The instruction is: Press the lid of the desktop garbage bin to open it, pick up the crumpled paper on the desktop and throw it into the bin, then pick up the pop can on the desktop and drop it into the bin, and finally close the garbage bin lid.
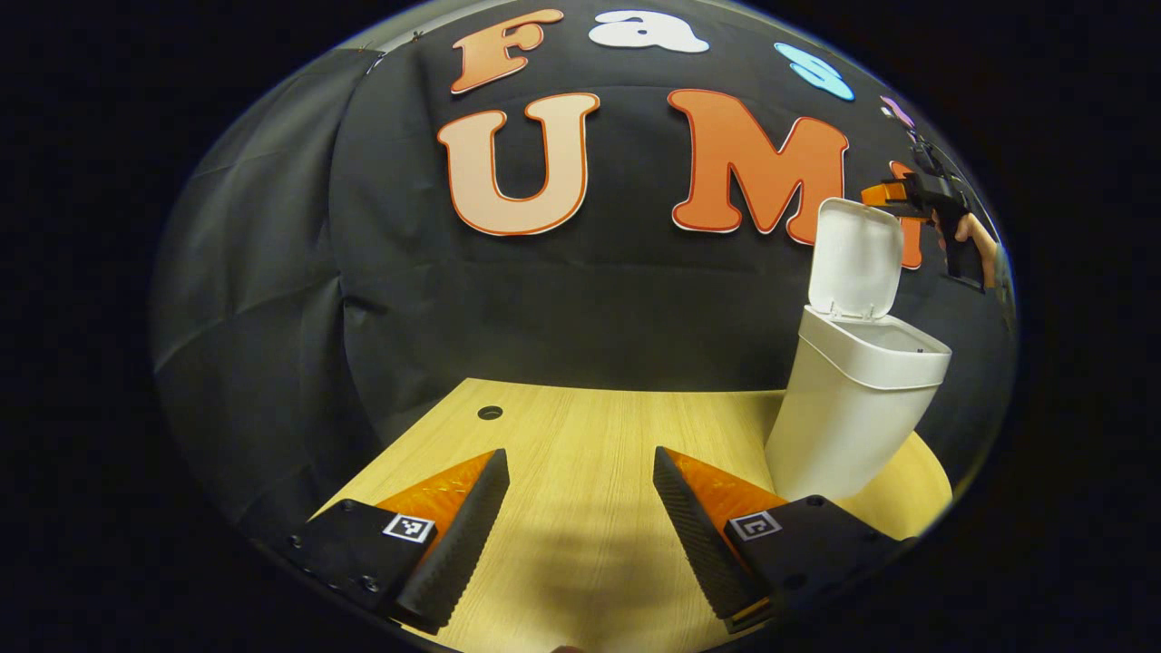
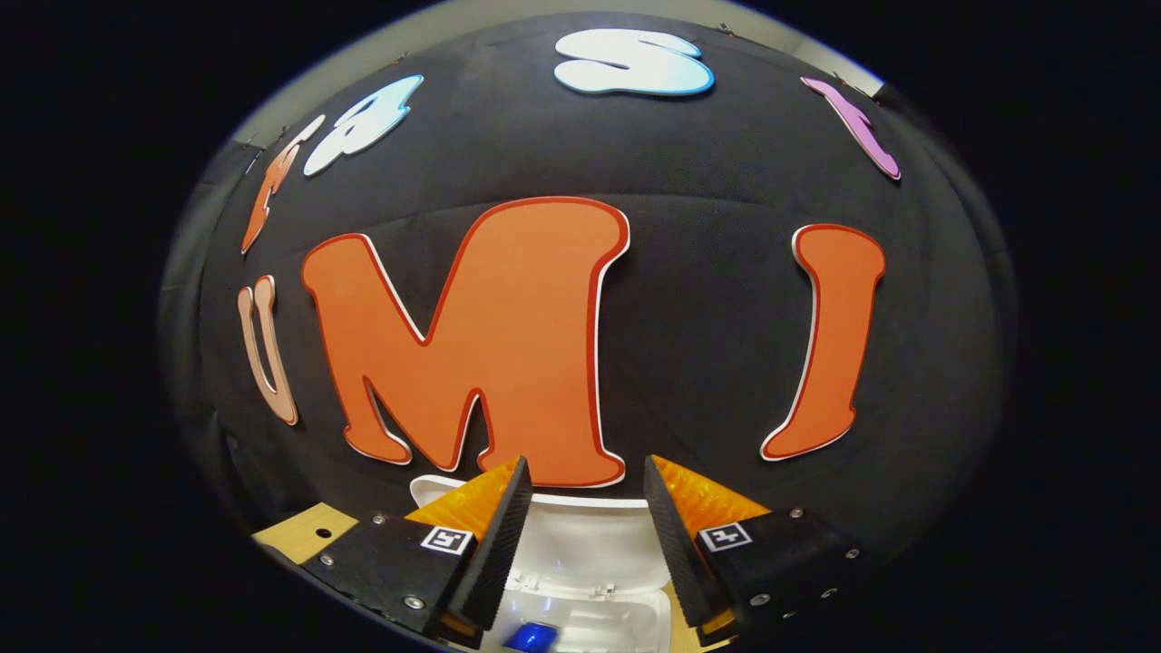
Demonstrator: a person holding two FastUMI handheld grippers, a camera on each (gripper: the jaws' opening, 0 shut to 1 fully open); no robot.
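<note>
i take the bin [image 1: 848,426] as my reference. it stands upright on the table [image 1: 580,453], and its lid [image 1: 855,258] is raised, hinged up at the back, leaving the mouth open.

left tongs [image 1: 580,526]: spread wide, nothing between the fingers, held low over the table beside the bin and apart from it.

right tongs [image 2: 580,535]: spread wide, nothing gripped, hanging directly above the bin's open mouth, with the raised lid just beyond the fingers. in the left gripper view i see these tongs high behind the lid, with the hand [image 1: 978,238] that holds them.

contents: in the right gripper view a blue object [image 2: 532,638] sits inside the bin below the right tongs. i judge it to be the pop can, but too little of it is visible to be certain. i cannot tell where the crumpled paper lies. the table beside the bin carries a small round hole [image 1: 490,413].

stage, as a judgement: the can appears to be in the bin and the lid stands open, so closing the lid looks to be what remains.

risks: the bin is tall and light-looking; a push on the lid from behind or sideways could tip or slide it. a finger caught inside the rim could be pinched as the lid drops. if the can stands proud, the lid may not latch.
</note>
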